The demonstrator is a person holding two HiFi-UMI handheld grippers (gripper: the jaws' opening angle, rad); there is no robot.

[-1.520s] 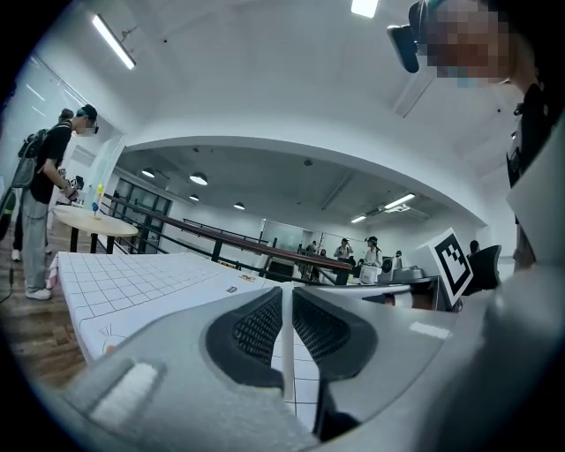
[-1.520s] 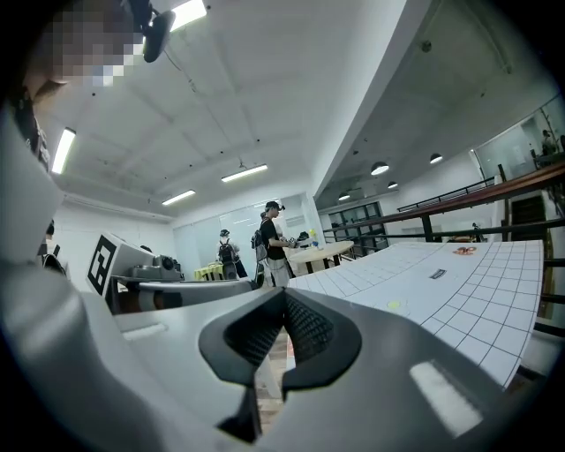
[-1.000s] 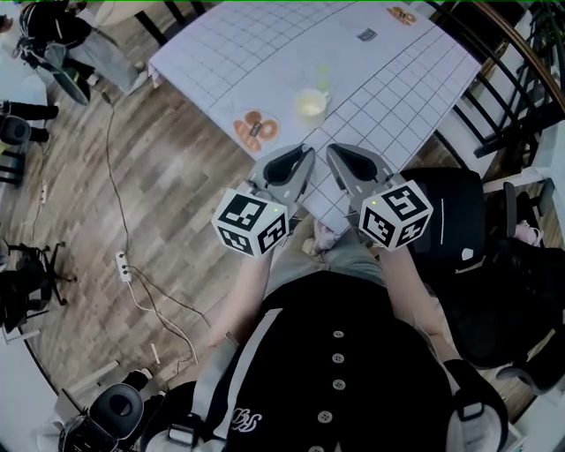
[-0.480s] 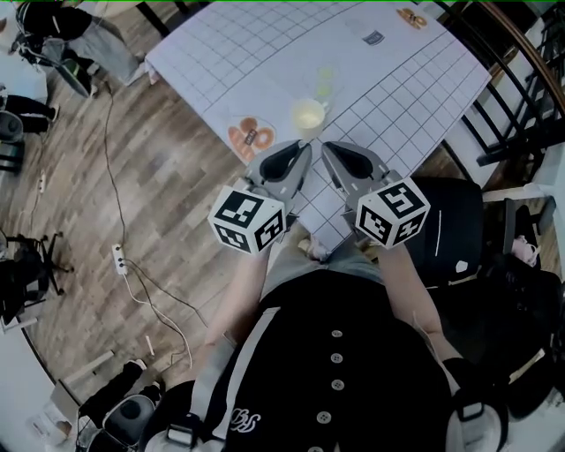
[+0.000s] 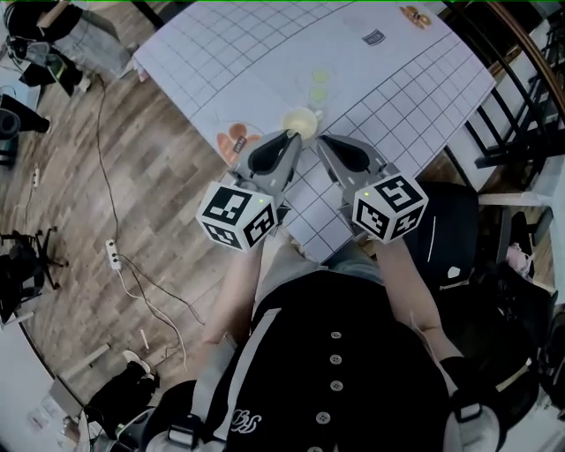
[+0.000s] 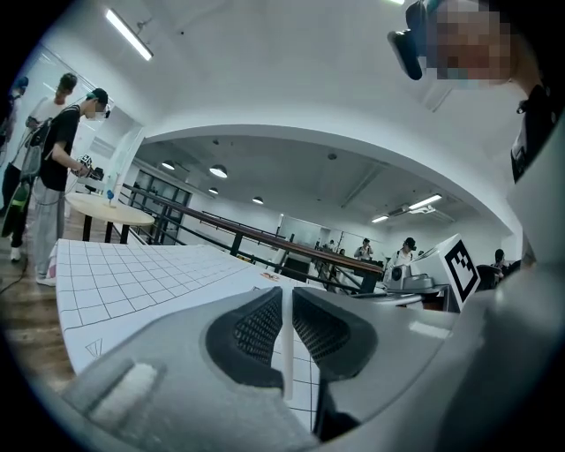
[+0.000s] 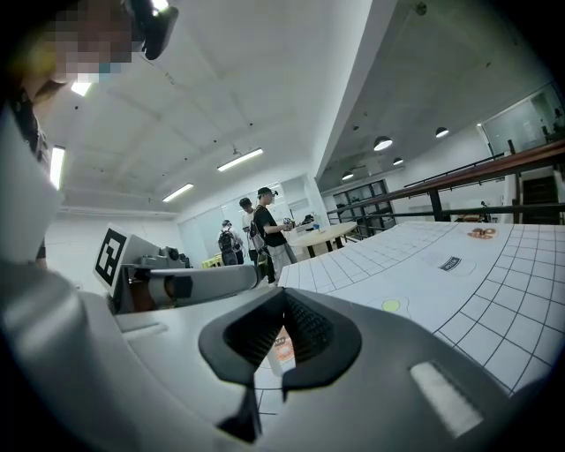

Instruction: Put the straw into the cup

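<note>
- Two grippers are held side by side on the near side of the cup (image 5: pixel 300 117), which stands upright on the white gridded worktop (image 5: pixel 397 79).
- The left gripper (image 5: pixel 297 135) has its tip right at the cup's near rim in the head view. Whether it touches the cup cannot be told.
- Its jaws are clamped on the thin white straw (image 6: pixel 285 344). The straw stands upright between the ribbed pads, and its lower end reaches down past them.
- The right gripper (image 5: pixel 320 140) has its tip just to the near right of the cup, close beside the left one.
- Its jaws meet at the tips with nothing pinched between them. A small opening remains behind the tips.
- An orange sticker (image 5: pixel 232 141) lies flat on the worktop to the left of the cup, near the sheet's edge. It also shows through that opening in the right gripper view.
- A pale green mark (image 5: pixel 318 84) sits on the sheet just beyond the cup.
- A small dark label (image 5: pixel 372 37) lies well beyond the cup, toward the far right.
- A second orange sticker (image 5: pixel 408 13) lies farther from the cup than that label, by the far corner.
</note>
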